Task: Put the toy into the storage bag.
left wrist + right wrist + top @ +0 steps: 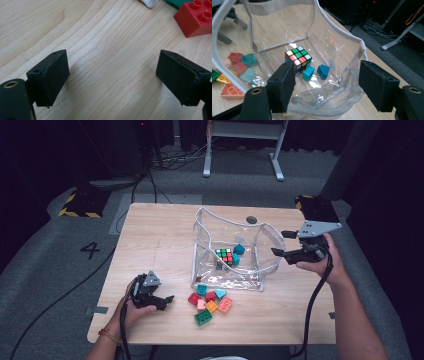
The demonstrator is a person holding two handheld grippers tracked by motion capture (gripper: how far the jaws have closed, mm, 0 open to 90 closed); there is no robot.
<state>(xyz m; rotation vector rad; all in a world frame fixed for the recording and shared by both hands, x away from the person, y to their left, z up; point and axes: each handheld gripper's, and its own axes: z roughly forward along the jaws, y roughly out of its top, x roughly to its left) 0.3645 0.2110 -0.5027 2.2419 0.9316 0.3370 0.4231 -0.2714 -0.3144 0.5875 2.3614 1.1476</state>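
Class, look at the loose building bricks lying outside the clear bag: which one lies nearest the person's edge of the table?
The green brick. It sits at the front of the pile, closer to the person than the orange brick and the red brick behind it.

You have a pale wood-grain table (150,245) with a smooth matt finish, and on it a clear, glossy plastic bag (265,245) edged in whitish cloth-like binding. Inside lies a shiny plastic puzzle cube (298,58) with glossy teal blocks (308,73), and your grippers' pads (53,77) look matt, black and slightly rough. The loose building bricks (210,302) are smooth moulded plastic with a soft sheen.
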